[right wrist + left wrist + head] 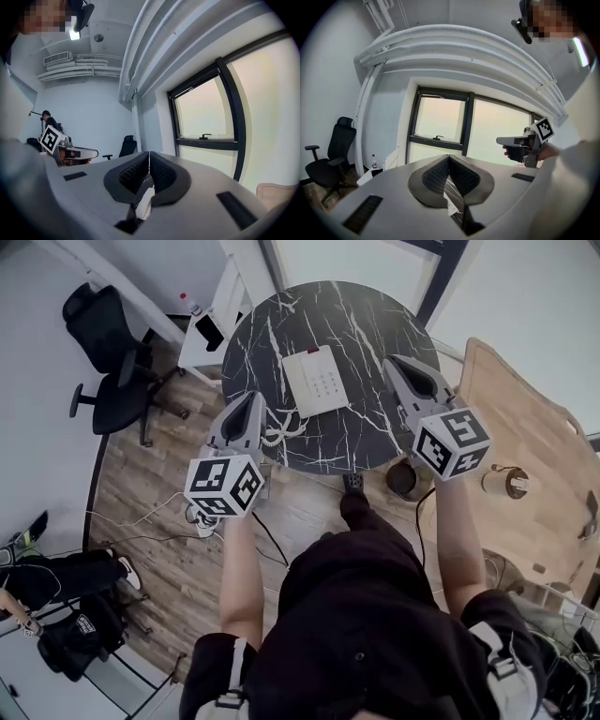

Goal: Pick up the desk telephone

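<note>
Currently the phone (316, 381) is seen flat on the table (366, 315), between the two gripper tips, with its long axis laid pointing away. The left gripper (254, 399) and right gripper (396, 362) are held closed and empty. The left seems marginally nearer.

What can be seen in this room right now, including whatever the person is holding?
desk telephone: one, white, on the round table, coiled cord trailing to the near edge
round table: one, black marble with white veins, centre
office chair: one, black, far left on the wood floor
wooden tabletop: one, pale, right
left claw: one, grey, shut and empty, left of the telephone
right claw: one, grey, shut and empty, right of the telephone
</note>
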`<state>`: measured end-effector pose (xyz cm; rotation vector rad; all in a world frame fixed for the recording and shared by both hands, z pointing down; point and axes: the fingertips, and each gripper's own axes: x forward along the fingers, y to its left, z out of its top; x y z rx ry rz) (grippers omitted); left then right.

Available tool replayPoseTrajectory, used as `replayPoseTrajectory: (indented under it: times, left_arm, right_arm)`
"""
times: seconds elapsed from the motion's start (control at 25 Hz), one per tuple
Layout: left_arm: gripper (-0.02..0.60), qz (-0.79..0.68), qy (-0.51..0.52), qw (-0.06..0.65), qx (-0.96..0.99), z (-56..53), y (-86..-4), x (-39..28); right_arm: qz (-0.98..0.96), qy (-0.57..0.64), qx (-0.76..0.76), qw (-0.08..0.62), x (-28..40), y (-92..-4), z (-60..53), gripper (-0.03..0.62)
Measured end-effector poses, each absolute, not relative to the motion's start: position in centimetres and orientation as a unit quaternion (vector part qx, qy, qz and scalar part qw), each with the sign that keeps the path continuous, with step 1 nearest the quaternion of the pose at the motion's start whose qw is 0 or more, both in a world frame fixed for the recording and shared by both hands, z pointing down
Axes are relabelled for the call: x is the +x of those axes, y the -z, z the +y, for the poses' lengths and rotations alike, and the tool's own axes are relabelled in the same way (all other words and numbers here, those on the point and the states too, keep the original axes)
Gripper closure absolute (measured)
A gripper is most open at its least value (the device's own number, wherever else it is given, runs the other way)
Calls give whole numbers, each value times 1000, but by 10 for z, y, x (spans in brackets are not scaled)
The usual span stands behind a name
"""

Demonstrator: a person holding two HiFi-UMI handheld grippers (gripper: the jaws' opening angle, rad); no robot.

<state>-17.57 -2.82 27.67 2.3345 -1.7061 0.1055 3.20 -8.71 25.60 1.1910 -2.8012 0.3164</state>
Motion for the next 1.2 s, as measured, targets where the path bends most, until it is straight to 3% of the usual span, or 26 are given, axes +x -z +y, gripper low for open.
replayPoseTrajectory:
  times: [0.56, 1.2]
  left_arm:
    - [566, -609, -45, 152, 777, -118, -311, -159]
    - [566, -601, -63, 228, 763, -118, -380, -165]
  right_arm:
    - [-931, -125, 338, 64, 29, -298, -181, 563]
    - [-927, -184, 301, 130, 5, -375, -192, 563]
